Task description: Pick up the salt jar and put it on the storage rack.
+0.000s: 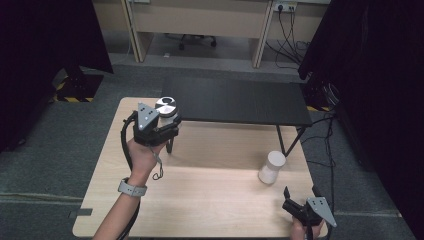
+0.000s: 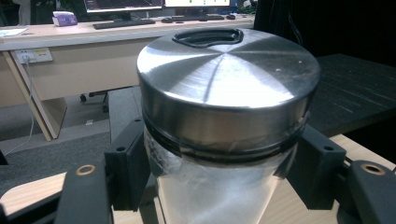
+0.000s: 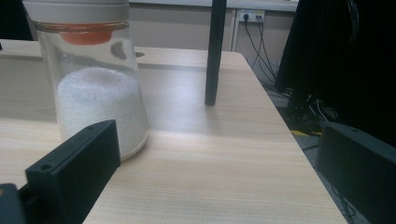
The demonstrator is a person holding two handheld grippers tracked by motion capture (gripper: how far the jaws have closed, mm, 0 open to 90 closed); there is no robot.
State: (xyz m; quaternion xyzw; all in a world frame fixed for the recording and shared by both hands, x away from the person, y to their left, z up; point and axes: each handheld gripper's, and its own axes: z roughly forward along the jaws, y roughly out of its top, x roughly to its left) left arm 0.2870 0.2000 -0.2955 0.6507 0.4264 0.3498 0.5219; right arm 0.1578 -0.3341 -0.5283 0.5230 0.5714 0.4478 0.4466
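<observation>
We see two black grippers. The left gripper (image 1: 169, 131) has a grey three-cornered plate (image 1: 146, 116) with small dark holes on top and a black cable (image 1: 126, 142) looping off its back. Its blocky jaws carry brass-ringed screw holes in the left gripper view. The left hand (image 1: 143, 156) wears a grey watch (image 1: 132, 188) with a pale strap. The right gripper (image 1: 301, 194) has the same grey plate (image 1: 321, 207) and matte black jaws with small screw holes.

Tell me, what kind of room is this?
Probably an office turned lab. Desks stand at the back with a keyboard and wall sockets, while black curtains screen off a wooden table where a person handles jars.
</observation>
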